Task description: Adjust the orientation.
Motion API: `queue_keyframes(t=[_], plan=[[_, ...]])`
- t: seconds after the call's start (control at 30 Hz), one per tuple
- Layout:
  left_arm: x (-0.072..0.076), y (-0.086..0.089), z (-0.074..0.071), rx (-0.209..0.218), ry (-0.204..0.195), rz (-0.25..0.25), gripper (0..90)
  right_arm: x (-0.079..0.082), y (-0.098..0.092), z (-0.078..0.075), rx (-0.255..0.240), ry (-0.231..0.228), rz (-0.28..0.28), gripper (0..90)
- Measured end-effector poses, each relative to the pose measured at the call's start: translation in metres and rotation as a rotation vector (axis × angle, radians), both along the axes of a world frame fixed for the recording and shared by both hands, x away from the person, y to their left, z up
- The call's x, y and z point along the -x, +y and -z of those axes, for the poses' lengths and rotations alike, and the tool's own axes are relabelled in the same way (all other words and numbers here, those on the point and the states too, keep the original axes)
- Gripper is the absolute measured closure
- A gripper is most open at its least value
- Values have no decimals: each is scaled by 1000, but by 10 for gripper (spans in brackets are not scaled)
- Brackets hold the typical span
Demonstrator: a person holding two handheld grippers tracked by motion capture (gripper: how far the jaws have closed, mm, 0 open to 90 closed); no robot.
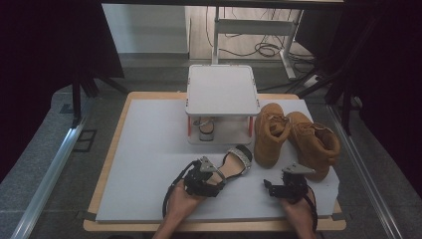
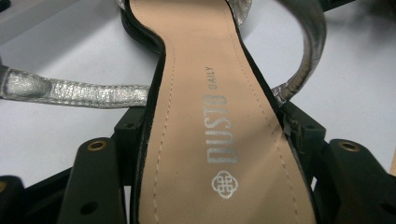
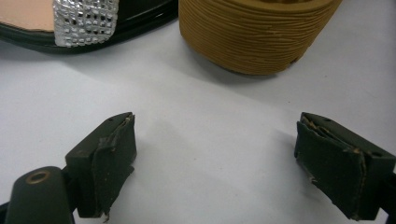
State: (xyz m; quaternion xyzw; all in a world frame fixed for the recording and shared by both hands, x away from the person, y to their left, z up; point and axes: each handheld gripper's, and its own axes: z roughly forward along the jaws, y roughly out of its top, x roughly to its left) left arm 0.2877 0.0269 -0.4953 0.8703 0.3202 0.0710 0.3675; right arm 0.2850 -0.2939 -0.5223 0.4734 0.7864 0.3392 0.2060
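Observation:
A black sandal [image 1: 235,162] with a tan insole and silver straps lies on the white board [image 1: 149,149]. My left gripper [image 1: 217,174] holds it at the heel end. In the left gripper view the two black jaws press on both edges of the sandal [image 2: 210,140] sole, and a silver strap [image 2: 79,93] trails off to the left. To the right, my right gripper [image 1: 275,185] rests low over the board. Its jaws stand wide in the right gripper view, with bare board between the right gripper [image 3: 215,154] pads. The sandal's studded toe strap [image 3: 84,18] lies just ahead of it.
Two tan boots [image 1: 271,134] [image 1: 313,142] stand at the right of the board; one boot's ribbed sole [image 3: 257,32] is close ahead of my right gripper. A small grey shelf rack [image 1: 222,89] stands at the back, with a second sandal [image 1: 205,127] under it.

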Motion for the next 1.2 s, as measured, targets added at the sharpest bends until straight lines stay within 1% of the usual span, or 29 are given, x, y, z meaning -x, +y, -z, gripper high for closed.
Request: queue_keyframes(t=[0.17, 0.27, 0.33, 0.37, 0.47, 0.57, 0.6, 0.63, 0.67, 0.73, 0.77, 0.8, 0.9, 0.93, 0.97, 1.03, 1.1, 1.2], plan=[[1, 7, -5, 39, -1, -11, 391, 0, 0, 0, 0, 0, 0, 127], [1, 8, -8, 35, -10, -18, 391, 0, 0, 0, 0, 0, -1, 127], [2, 10, -10, 41, -17, -33, 391, 0, 0, 0, 0, 0, 0, 127], [1, 11, -12, 51, -18, -42, 391, 0, 0, 0, 0, 0, 0, 127], [1, 13, -14, 60, -24, -54, 391, 0, 0, 0, 0, 0, -1, 127], [-1, 15, -18, 63, -40, -74, 391, 0, 0, 0, 0, 0, 0, 127], [-1, 15, -18, 63, -40, -74, 391, 0, 0, 0, 0, 0, 0, 127], [-3, 16, -20, 63, -48, -87, 391, 0, 0, 0, 0, 0, 0, 127], [-3, 16, -20, 63, -48, -87, 391, 0, 0, 0, 0, 0, 0, 127], [-5, 16, -21, 68, -56, -99, 391, 0, 0, 0, 0, 1, 0, 127], [-7, 16, -22, 77, -64, -115, 391, 0, 0, 0, 0, 1, 0, 127], [-7, 16, -22, 77, -64, -115, 390, 0, 0, 0, 0, 1, 0, 127], [-13, 15, -22, 101, -67, -146, 390, 0, 0, 0, 0, 1, 0, 127], [-13, 15, -22, 101, -67, -146, 390, 0, 0, 0, 0, 1, 0, 127], [-17, 14, -22, 107, -69, -163, 390, 0, 0, 0, 0, 1, 0, 127], [-18, 14, -22, 106, -72, -166, 390, 0, 0, 0, 0, 1, 0, 127], [-23, 11, -21, 117, -75, -186, 390, 0, 0, 0, 0, 1, 0, 127], [-26, 9, -21, 124, -77, -195, 390, 0, 0, 0, 0, 0, 0, 127]])
